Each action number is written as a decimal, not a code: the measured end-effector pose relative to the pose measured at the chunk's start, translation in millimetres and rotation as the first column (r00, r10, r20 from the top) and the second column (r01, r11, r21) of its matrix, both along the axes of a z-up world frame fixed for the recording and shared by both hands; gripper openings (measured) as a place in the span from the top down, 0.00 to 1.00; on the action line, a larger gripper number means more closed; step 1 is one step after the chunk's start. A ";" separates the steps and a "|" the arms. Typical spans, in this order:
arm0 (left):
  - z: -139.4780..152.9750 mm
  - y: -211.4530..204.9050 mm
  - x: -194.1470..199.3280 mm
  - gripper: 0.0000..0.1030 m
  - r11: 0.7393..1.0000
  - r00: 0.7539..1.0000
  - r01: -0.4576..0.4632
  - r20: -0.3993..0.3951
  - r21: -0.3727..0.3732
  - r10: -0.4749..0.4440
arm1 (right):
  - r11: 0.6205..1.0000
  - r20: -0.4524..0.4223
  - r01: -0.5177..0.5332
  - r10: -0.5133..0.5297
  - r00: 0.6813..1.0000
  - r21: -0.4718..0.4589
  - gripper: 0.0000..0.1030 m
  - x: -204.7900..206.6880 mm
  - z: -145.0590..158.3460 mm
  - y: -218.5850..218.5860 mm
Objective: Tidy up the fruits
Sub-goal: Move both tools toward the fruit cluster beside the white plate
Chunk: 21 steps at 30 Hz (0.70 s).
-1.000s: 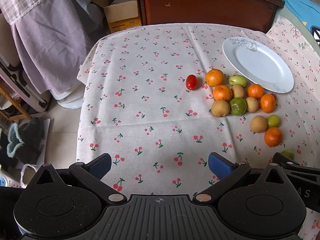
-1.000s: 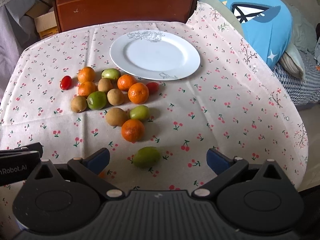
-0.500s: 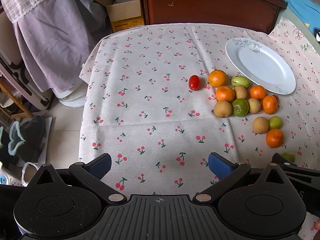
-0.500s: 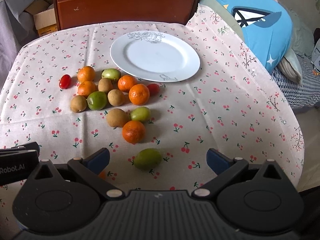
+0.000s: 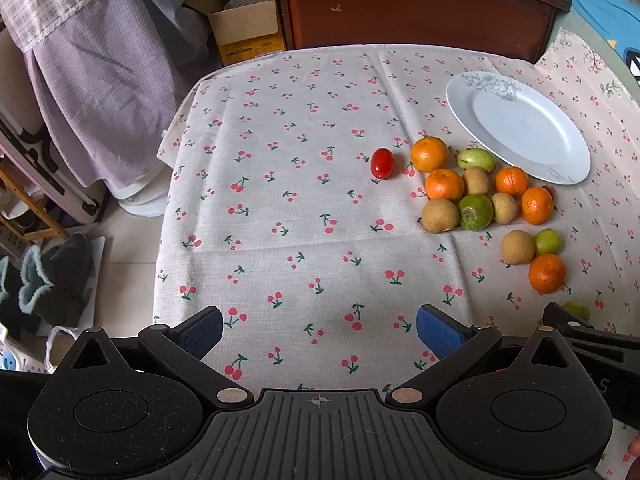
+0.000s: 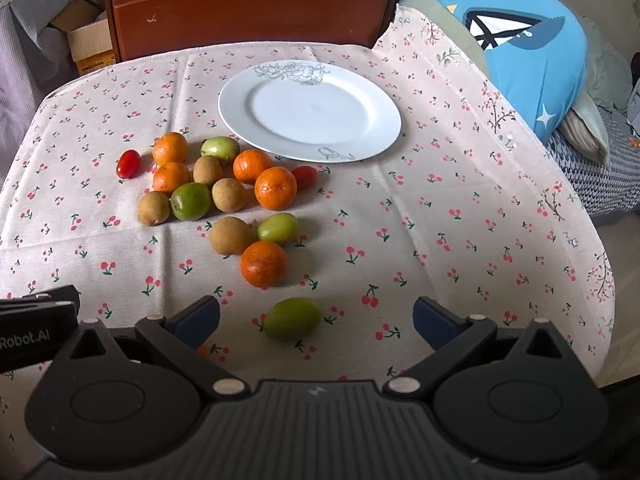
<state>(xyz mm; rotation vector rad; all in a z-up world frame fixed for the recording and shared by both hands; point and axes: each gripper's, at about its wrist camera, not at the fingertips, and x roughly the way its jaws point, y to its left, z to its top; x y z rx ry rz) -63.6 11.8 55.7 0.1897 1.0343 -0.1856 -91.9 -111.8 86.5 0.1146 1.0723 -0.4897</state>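
Observation:
Several fruits lie loose on a cherry-print tablecloth [image 6: 440, 216]: oranges [image 6: 275, 188], brown kiwis [image 6: 233, 235], green fruits [image 6: 191, 201] and red tomatoes [image 6: 128, 163]. A white plate [image 6: 310, 114] sits bare behind them. One green fruit [image 6: 293, 318] lies alone, just ahead of my open, empty right gripper [image 6: 316, 320]. My left gripper [image 5: 320, 330] is open and empty over the cloth's near left part; the fruit cluster [image 5: 475, 212], a red tomato [image 5: 381, 163] and the plate [image 5: 520, 126] lie to its right.
A wooden cabinet [image 6: 248, 8] stands behind the table. A cardboard box [image 5: 246, 28], hanging cloth [image 5: 96, 92] and slippers [image 5: 52, 276] are on the left, off the table. A blue cushion [image 6: 532, 52] lies at the right. The table's left edge [image 5: 160, 216] drops to the floor.
Both grippers have drawn back and risen slightly, so the fruits and plate look a little farther away. Nothing on the table has moved. Both grippers stay open.

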 end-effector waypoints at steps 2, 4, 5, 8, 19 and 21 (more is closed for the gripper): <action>-0.5 -1.4 -1.1 0.00 1.000 1.000 0.009 -0.002 0.001 -0.009 | 1.000 0.005 0.004 -0.004 1.000 0.006 0.01 -1.3 -0.5 -2.6; -1.1 -3.1 -2.8 0.00 1.000 1.000 0.016 -0.007 -0.006 -0.016 | 1.000 0.007 0.006 -0.006 1.000 0.015 0.01 -2.7 -1.1 -5.5; -1.4 -4.3 -3.8 0.00 1.000 1.000 0.020 -0.010 -0.011 -0.021 | 1.000 0.007 0.006 -0.006 1.000 0.019 0.01 -3.5 -1.6 -7.1; -3.9 -6.6 -6.3 0.00 0.998 0.999 0.044 -0.030 -0.038 -0.045 | 1.000 0.013 -0.004 0.004 1.000 0.024 0.01 -7.9 -1.1 -12.8; -18.3 -15.7 -23.8 0.00 0.986 0.989 0.120 -0.067 -0.112 -0.128 | 0.994 0.161 -0.022 0.005 0.987 0.105 0.01 -55.0 11.0 -59.4; -19.4 -20.4 -28.4 0.00 0.979 0.985 0.151 -0.063 -0.135 -0.161 | 0.991 0.188 -0.013 -0.013 0.982 0.136 0.03 -61.8 11.1 -68.1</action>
